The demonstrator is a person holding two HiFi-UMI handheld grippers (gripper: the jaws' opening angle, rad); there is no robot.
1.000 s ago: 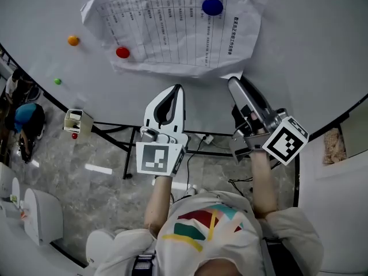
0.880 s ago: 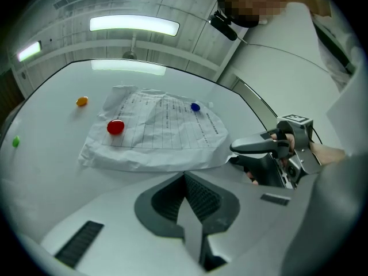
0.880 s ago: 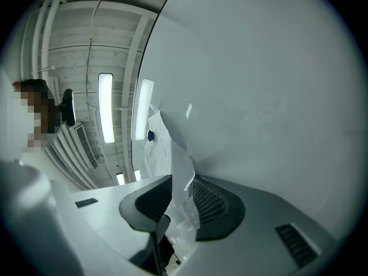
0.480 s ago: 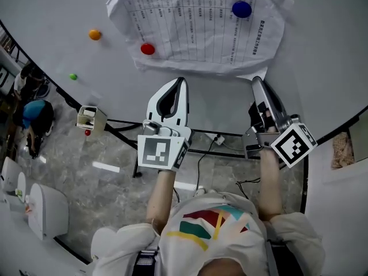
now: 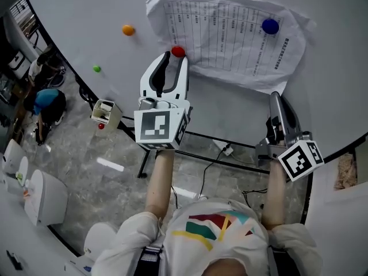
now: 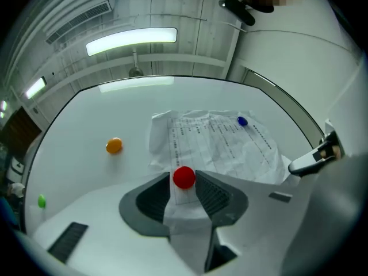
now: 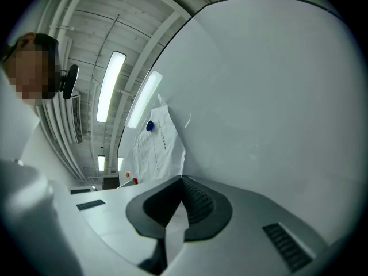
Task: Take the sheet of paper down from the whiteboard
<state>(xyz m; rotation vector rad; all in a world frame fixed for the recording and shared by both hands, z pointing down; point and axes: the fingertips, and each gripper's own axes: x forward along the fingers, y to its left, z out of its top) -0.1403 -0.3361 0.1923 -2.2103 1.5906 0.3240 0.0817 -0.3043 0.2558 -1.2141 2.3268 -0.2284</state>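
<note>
OK, head view: sheet [image 5: 230, 39] hangs on whiteboard [image 5: 75, 10], pinned by red magnet [image 5: 178, 51] and blue magnet [image 5: 269, 25]. Left gripper [image 5: 175, 57] is up at the red one, magnet between its fingers. Right gripper [image 5: 276, 95] has its tips at the sheet's bottom edge, blue magnet well above them.

Left gripper view: fingers have just been opening, now released w/ red magnet [image 6: 184, 177] sitting between the tips, no squeeze visible. Sheet [image 6: 218, 142] spreads beyond and right of them.

Right gripper view: fingers clenched tight. Sheet [image 7: 158, 145] edge ends right at the tips, can't tell if it's pinched.

Progress, as I read it: nothing's off yet, both magnets on, sheet up. Left to do: grab + pull red magnet, then blue, then bring sheet down.
</note>
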